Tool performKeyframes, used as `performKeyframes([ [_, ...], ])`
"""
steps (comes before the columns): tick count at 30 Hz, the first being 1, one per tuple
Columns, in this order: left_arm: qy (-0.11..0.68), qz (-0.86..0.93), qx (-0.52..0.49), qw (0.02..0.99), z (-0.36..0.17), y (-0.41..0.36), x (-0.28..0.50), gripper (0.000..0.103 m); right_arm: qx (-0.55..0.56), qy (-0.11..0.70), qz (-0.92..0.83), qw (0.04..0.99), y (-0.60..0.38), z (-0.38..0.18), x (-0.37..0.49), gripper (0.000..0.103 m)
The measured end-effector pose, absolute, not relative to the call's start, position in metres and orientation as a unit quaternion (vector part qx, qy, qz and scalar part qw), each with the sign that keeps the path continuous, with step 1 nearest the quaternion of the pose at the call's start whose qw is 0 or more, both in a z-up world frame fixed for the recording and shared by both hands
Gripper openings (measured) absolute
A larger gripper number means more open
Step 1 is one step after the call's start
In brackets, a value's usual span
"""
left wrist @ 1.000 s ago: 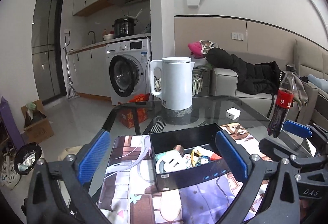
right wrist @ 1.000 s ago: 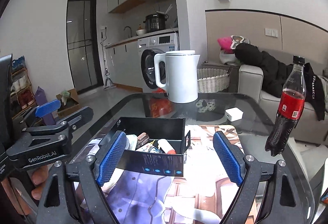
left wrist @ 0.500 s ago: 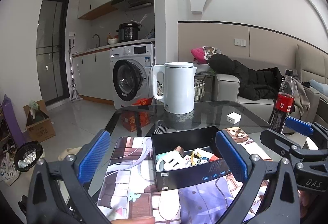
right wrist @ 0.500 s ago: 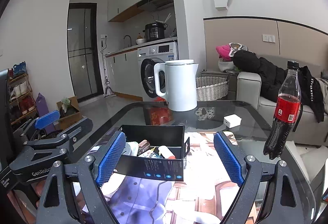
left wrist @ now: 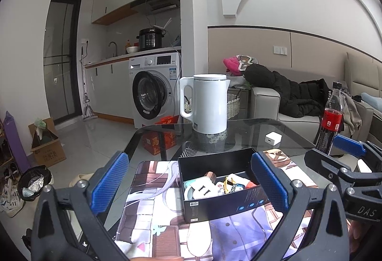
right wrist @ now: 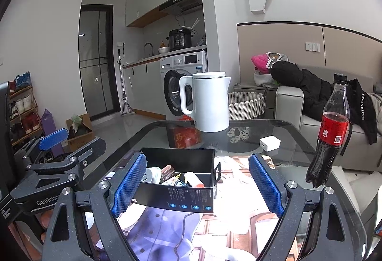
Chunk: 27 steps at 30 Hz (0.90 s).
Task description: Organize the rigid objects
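A black open box [left wrist: 222,183] stands on a printed mat [left wrist: 152,213] on the glass table; it also shows in the right wrist view [right wrist: 181,179]. It holds several small items, among them a white plug adapter [left wrist: 203,190] and a white tube with a red cap [right wrist: 193,178]. My left gripper [left wrist: 188,184] is open and empty, its jaws spread wide in front of the box. My right gripper [right wrist: 198,187] is open and empty, just behind the box's near wall. Each gripper shows at the edge of the other's view.
A white kettle [left wrist: 207,103] stands at the table's far side. A small white charger cube [left wrist: 273,138] lies right of it. A cola bottle [right wrist: 329,132] stands at the right edge. Sofa, washing machine and floor clutter lie beyond the table.
Both grippers have drawn back and tilted up a little, so the box sits lower and smaller in both views. Both stay open and empty.
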State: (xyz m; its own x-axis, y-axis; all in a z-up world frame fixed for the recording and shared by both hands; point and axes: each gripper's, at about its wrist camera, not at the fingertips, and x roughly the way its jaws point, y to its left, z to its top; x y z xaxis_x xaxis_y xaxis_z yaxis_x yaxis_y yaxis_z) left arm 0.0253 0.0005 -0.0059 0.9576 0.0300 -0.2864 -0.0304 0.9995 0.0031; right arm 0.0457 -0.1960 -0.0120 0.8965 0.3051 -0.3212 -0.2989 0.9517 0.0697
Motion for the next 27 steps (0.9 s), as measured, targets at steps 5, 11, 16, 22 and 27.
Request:
performKeyframes([
  [5, 0.145, 0.015, -0.001, 0.989, -0.0059, 0.0002, 0.0252, 0.103, 0.008, 0.167, 0.156, 0.973, -0.1956, -0.0121, 0.0458, 0.089],
  [11, 0.144, 0.015, 0.0, 0.989, -0.0061, 0.0, 0.0242, 0.103, 0.008, 0.166, 0.157, 0.974, -0.1946, -0.0125, 0.0461, 0.089],
  [16, 0.142, 0.017, -0.001, 0.99, -0.0052, 0.0007, 0.0247, 0.103, 0.009, 0.165, 0.156, 0.974, -0.195, -0.0131, 0.0451, 0.089],
  [22, 0.143, 0.018, 0.002, 0.99, -0.0047, 0.0017, 0.024, 0.103, 0.008, 0.165, 0.156, 0.974, -0.1954, -0.0134, 0.0446, 0.089],
  [27, 0.145, 0.018, 0.005, 0.989, -0.0049, 0.001, 0.0256, 0.103, 0.008, 0.166, 0.156, 0.974, -0.1953, -0.0134, 0.0445, 0.089],
])
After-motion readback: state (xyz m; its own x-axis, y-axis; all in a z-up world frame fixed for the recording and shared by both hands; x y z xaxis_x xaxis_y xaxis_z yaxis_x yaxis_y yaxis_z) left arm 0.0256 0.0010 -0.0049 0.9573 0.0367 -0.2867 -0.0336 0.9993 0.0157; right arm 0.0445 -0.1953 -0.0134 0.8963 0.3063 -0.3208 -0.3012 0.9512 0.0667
